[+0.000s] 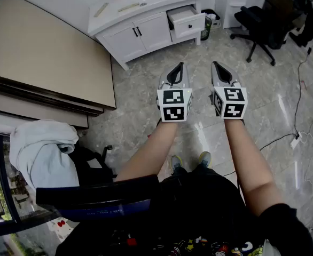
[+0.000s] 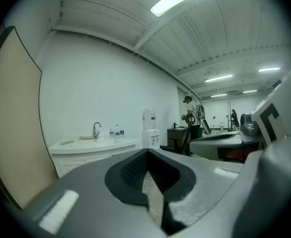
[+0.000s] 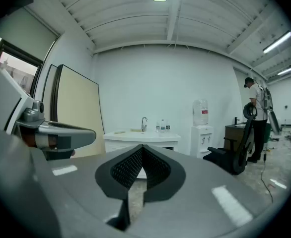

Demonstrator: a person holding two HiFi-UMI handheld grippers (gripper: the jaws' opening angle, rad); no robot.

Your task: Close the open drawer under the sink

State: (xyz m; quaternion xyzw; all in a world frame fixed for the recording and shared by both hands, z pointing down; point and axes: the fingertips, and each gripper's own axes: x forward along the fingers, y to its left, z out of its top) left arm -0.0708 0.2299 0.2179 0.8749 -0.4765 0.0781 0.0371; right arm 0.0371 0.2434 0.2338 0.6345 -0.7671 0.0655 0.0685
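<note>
Both jaw pairs meet, empty, on our grey left gripper (image 1: 179,66) and right gripper (image 1: 217,66). Our jaws cover the open white drawer (image 1: 187,21) in both gripper views.

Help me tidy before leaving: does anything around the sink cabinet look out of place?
Yes. The drawer at the right end of the white sink cabinet stands pulled out, while the two doors beside it are shut. Nothing else there looks askew or spilled.
</note>
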